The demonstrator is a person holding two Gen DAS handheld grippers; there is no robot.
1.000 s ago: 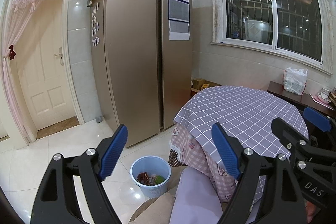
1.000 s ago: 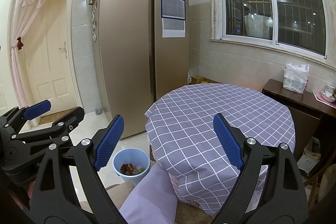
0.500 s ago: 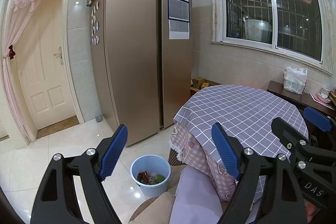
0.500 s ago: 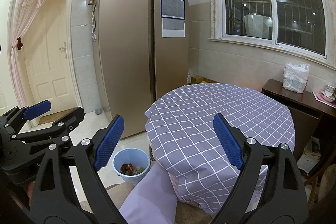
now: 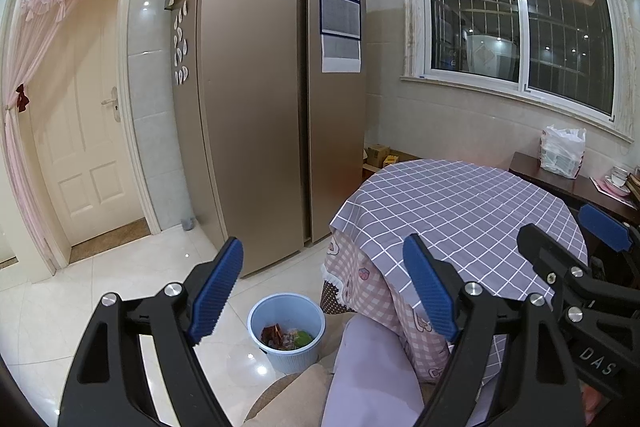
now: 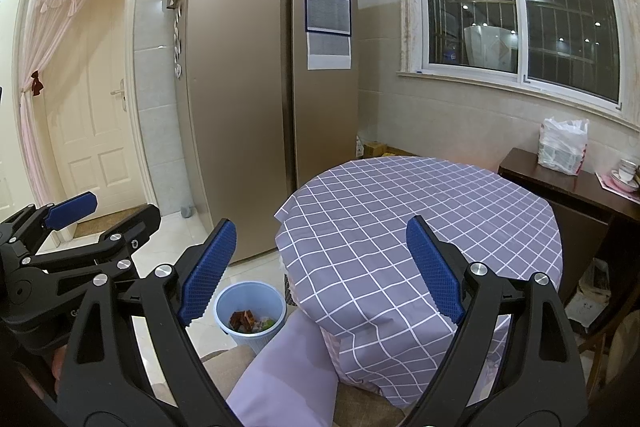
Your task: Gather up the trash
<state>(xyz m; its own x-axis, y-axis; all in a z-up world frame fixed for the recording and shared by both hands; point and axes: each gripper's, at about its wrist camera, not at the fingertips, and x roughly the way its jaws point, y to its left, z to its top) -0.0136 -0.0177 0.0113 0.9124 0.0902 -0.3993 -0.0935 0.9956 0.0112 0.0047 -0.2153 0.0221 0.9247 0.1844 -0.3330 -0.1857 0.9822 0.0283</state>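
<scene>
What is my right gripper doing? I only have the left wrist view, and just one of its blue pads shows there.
Observer: The right gripper is open, with nothing between its pads. It points out over the checked tablecloth.
Operator: Any trash past the table's right side? That gripper blocks my view there.
Observer: Pale clutter lies on the floor at the foot of the dark side table. It is too unclear to say whether it is trash.
</scene>
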